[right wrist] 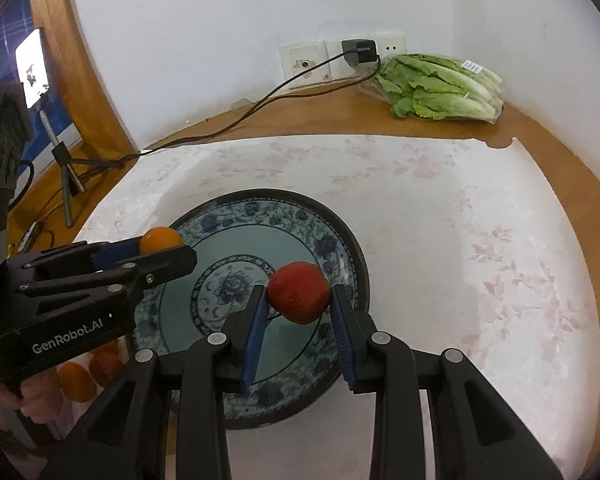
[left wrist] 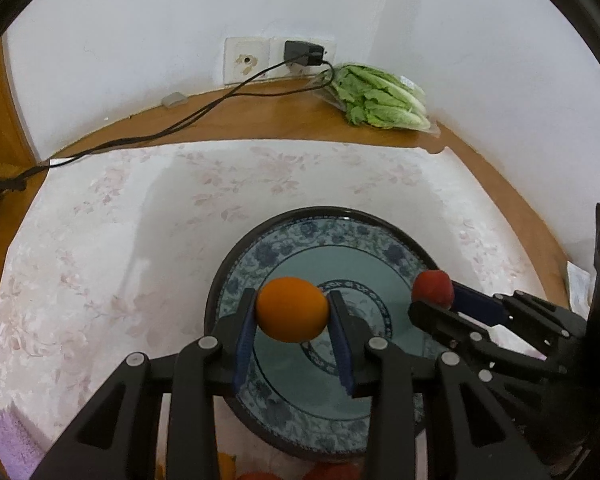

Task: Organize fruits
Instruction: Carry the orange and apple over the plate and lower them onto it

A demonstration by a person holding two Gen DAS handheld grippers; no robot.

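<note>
The orange (left wrist: 291, 309) is squeezed between the blue pads of the left gripper (left wrist: 292, 312), up in the air over the blue flowery plate (left wrist: 324, 236). The red apple (right wrist: 299, 298) is pinched tight in the right gripper (right wrist: 299, 304), above the same plate. The plate sits on a white cloth (right wrist: 440, 208), and a bag of lettuce (right wrist: 440, 88) lies far back by the wall.
</note>
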